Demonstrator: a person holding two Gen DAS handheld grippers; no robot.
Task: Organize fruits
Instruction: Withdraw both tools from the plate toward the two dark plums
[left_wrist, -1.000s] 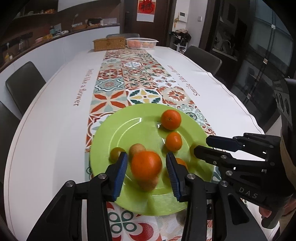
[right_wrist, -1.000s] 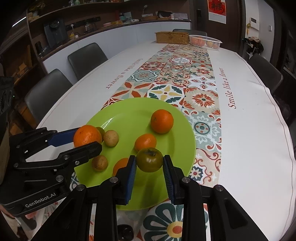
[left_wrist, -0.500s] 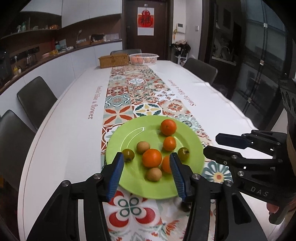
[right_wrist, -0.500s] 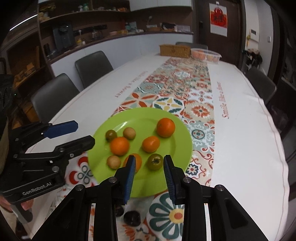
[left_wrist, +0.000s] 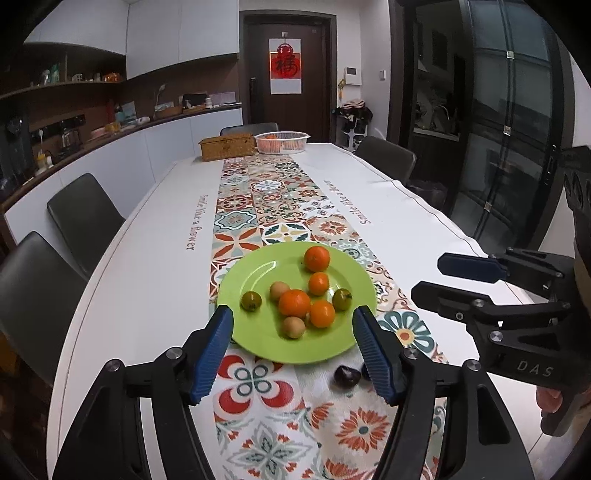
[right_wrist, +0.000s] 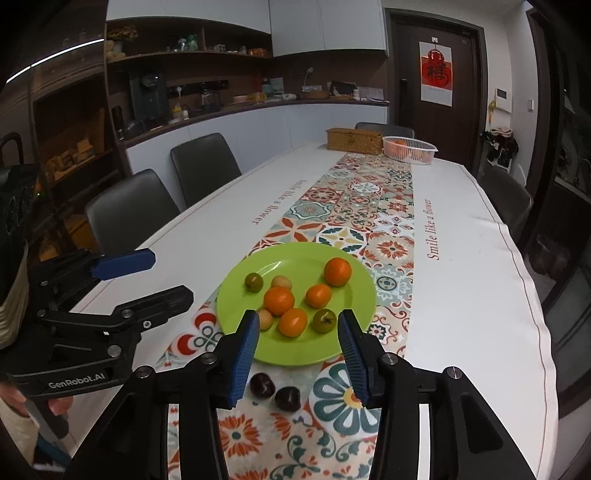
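A green plate (left_wrist: 258, 339) (right_wrist: 351, 291) lies on the patterned runner and holds several fruits: oranges (left_wrist: 294, 302) (right_wrist: 279, 300), two green-brown fruits (left_wrist: 342, 298) (right_wrist: 324, 321) and small tan ones (left_wrist: 294, 326). Two dark plums (right_wrist: 262, 384) (right_wrist: 287, 398) lie on the runner in front of the plate; one shows in the left wrist view (left_wrist: 347, 376). My left gripper (left_wrist: 293, 350) is open and empty, raised in front of the plate. My right gripper (right_wrist: 297, 350) is open and empty, raised above the plate's near edge.
A wicker box (left_wrist: 227, 146) and a white basket of oranges (left_wrist: 282, 141) stand at the far end of the long white table (left_wrist: 147, 266). Dark chairs (left_wrist: 85, 218) (right_wrist: 203, 166) line both sides. A counter with shelves runs along the left wall.
Both grippers let go of their fruits, an orange on the left and a green-brown fruit on the right, which now lie on the plate. Both opened wider and pulled back and up.
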